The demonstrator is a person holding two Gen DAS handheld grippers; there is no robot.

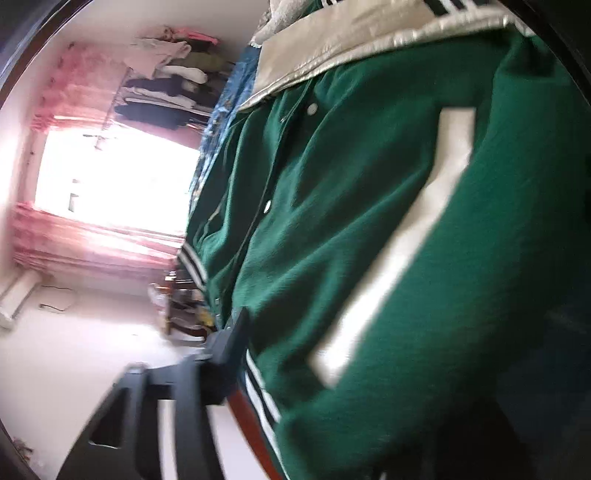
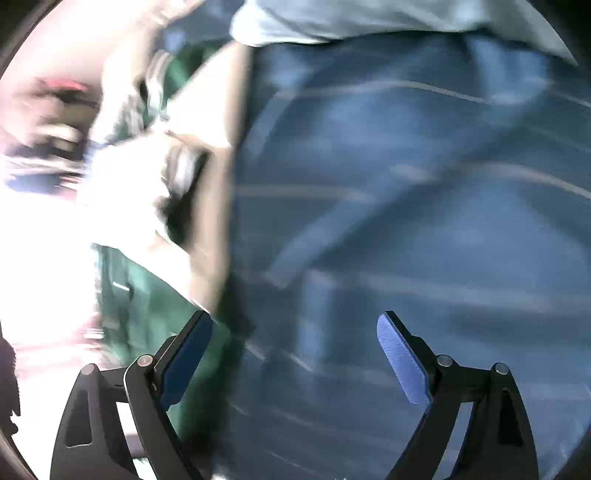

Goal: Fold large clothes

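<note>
A green varsity jacket (image 1: 369, 229) with cream sleeves, white snaps and a striped hem fills the left wrist view, which is rolled sideways. Only one finger (image 1: 231, 339) of my left gripper shows, pressed against the striped hem (image 1: 258, 387); the other finger is hidden behind the cloth, so the jaw looks closed on the hem. In the blurred right wrist view my right gripper (image 2: 293, 321) is open and empty over a blue patterned bedspread (image 2: 406, 203). The jacket's green body (image 2: 147, 302) and cream sleeve (image 2: 207, 122) lie to its left.
A bright window with pink curtains (image 1: 110, 177) and a rack of hanging clothes (image 1: 166, 88) stand beyond the bed. A pale grey cloth (image 2: 369, 18) lies at the far edge of the bedspread. Dark furniture (image 1: 184, 306) shows near the jacket hem.
</note>
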